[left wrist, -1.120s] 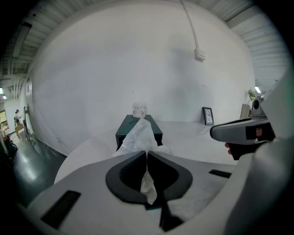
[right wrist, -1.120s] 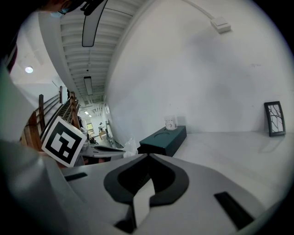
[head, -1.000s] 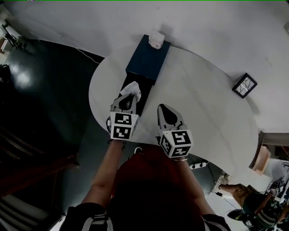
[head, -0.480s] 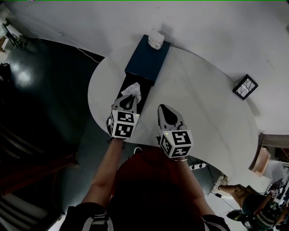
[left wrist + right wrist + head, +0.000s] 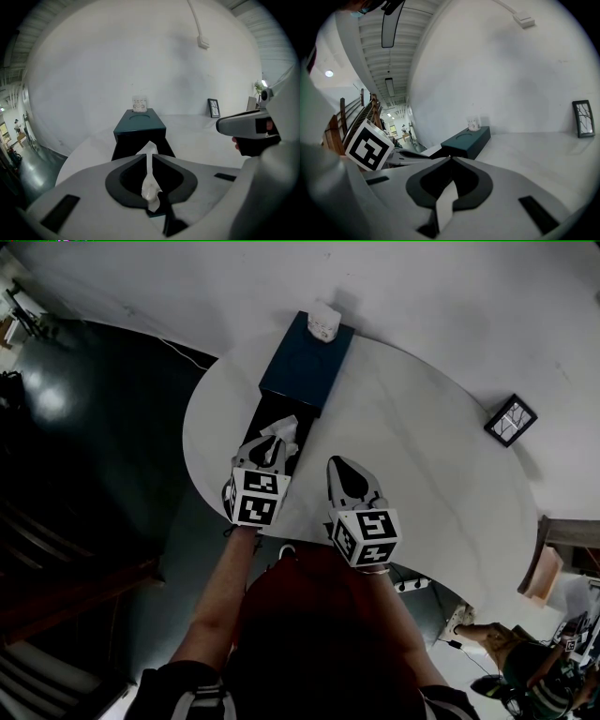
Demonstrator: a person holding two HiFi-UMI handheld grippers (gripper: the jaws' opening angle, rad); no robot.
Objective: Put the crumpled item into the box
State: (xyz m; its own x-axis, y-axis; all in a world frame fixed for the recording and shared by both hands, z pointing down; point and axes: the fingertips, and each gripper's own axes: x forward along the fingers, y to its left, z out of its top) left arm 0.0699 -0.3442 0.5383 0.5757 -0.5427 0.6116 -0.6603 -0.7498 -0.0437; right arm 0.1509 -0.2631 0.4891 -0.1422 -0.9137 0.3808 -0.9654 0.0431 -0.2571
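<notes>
Crumpled item (image 5: pixel 150 183): white, clamped between the closed jaws of my left tool (image 5: pixel 151 157), its tip poking out in front. Over the last second that tool has edged forward and dipped, so the item now hangs over the dark open near end of the box (image 5: pixel 139 123) on the counter (image 5: pixel 394 437); I judge release is near. Right tool (image 5: pixel 450 160): jaws together, empty, idle alongside.

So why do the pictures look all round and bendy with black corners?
Left gripper view: fisheye lens, so black corners and a bulging wall. Right gripper view: the same, ceiling beams curve. Head view: no black corners, just glare on the dark floor.
</notes>
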